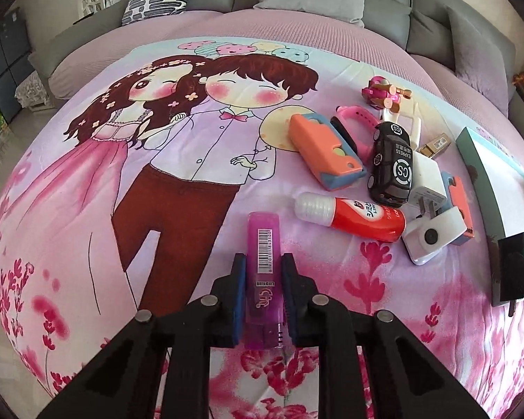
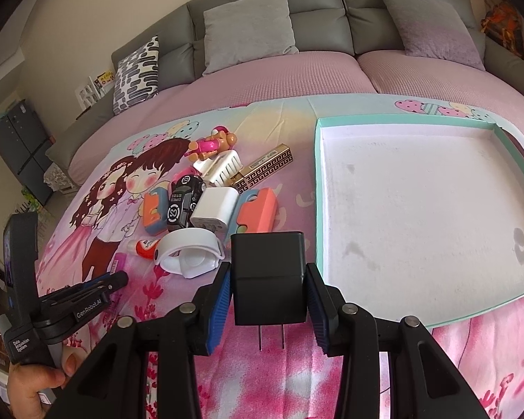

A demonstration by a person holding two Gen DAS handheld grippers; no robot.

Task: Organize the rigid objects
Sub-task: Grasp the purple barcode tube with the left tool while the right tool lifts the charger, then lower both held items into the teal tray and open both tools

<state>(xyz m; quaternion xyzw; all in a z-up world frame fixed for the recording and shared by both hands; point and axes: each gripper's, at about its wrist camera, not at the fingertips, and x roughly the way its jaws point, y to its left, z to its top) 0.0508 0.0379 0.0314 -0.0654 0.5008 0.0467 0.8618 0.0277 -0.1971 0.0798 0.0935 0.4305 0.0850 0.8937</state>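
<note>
left gripper: jaws pinching a purple lighter, blue pads pressed on both its long sides; the lighter's barcode end sticks out ahead of the jaws
right gripper: jaws clamped on a black charger plug, its two metal prongs pointing back toward the camera
just ahead of the left jaws: a red glue bottle with a white cap lies on the bedspread, ahead and to the right
further right of the left jaws: a white camera-like gadget, a black toy car, an orange and blue case, a pink watch band, a pink toy plane, all in one loose pile
just left of the right jaws: a white wristband gadget; beyond it the same pile
right of the right jaws: a teal-rimmed tray with a white floor, lying flat on the bedspread
only the right wrist view shows: the tray's whole inside, a white comb, a gold patterned box, a white charger cube, and the person's hand holding the left gripper's handle at the lower left
only the left wrist view shows: the lighter's full length and label, and the pile's near side with the glue bottle in plain sight
background: a grey sofa with cushions behind the bedspread
</note>
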